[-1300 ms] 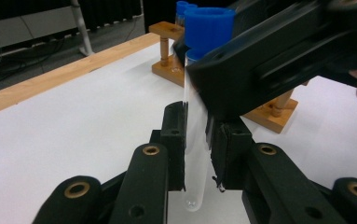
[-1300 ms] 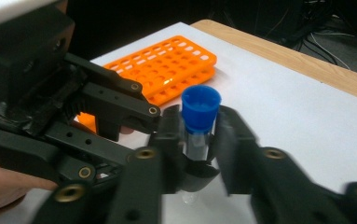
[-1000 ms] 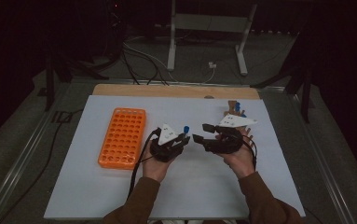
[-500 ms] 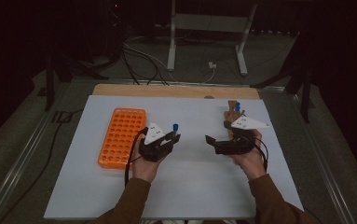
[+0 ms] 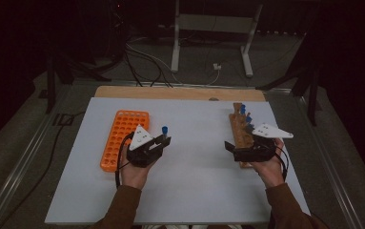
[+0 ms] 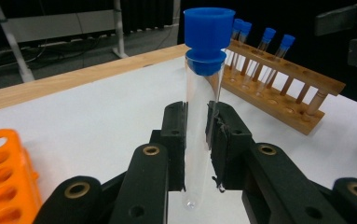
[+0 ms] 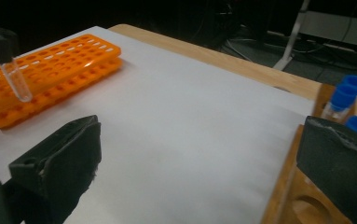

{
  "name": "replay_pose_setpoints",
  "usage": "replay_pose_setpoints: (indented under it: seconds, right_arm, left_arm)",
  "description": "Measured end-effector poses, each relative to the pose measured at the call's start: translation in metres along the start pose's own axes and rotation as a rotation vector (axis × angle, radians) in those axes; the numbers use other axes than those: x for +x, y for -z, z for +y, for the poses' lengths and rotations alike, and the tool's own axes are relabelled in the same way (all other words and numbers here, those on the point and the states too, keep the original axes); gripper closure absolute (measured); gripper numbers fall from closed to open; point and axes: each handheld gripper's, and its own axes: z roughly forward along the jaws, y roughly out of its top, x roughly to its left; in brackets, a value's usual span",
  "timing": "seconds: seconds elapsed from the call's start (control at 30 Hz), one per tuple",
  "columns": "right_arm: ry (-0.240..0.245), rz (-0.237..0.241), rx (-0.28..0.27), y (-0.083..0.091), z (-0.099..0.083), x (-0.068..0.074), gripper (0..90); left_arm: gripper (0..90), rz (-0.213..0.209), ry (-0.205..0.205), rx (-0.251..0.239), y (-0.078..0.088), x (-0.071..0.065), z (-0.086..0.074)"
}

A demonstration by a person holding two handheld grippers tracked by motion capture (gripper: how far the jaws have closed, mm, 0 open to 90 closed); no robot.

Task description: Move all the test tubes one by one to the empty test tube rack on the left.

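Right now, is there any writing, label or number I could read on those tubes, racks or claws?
None can be read.
Tube in the left claw: clear glass, plain blue cap, no label.
Orange rack: no marks visible.
Wooden rack: bare wood, no writing.
Grey plate on the left claw: a few dark marks, too small to read.

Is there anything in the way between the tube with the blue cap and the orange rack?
Nothing visible. The left gripper holds the tube upright, close beside the orange rack, and only bare white table lies between them. The wooden rack stands far off by the right gripper.
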Motion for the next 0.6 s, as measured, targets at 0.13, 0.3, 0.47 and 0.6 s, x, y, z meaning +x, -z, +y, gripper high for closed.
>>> replay_pose_setpoints:
  seconds: [0.13,0.3,0.47,0.6]
  right_arm:
    - [-0.007,-0.015,-0.013,0.007,-0.005,-0.007,0.0]
    - [-0.027,-0.034,-0.025,0.016,-0.011,-0.015,0.0]
    - [-0.055,-0.051,-0.045,0.023,-0.017,-0.023,0.0]
    - [-0.069,-0.061,-0.048,0.027,-0.022,-0.028,0.0]
  left_arm:
    - [77.7,0.008,0.004,-0.004,0.01,0.004,-0.003]
    - [77.7,0.026,0.005,-0.002,0.023,0.01,-0.009]
    - [77.7,0.047,0.014,0.005,0.036,0.016,-0.016]
    - [77.7,0.068,0.02,0.013,0.046,0.022,-0.023]
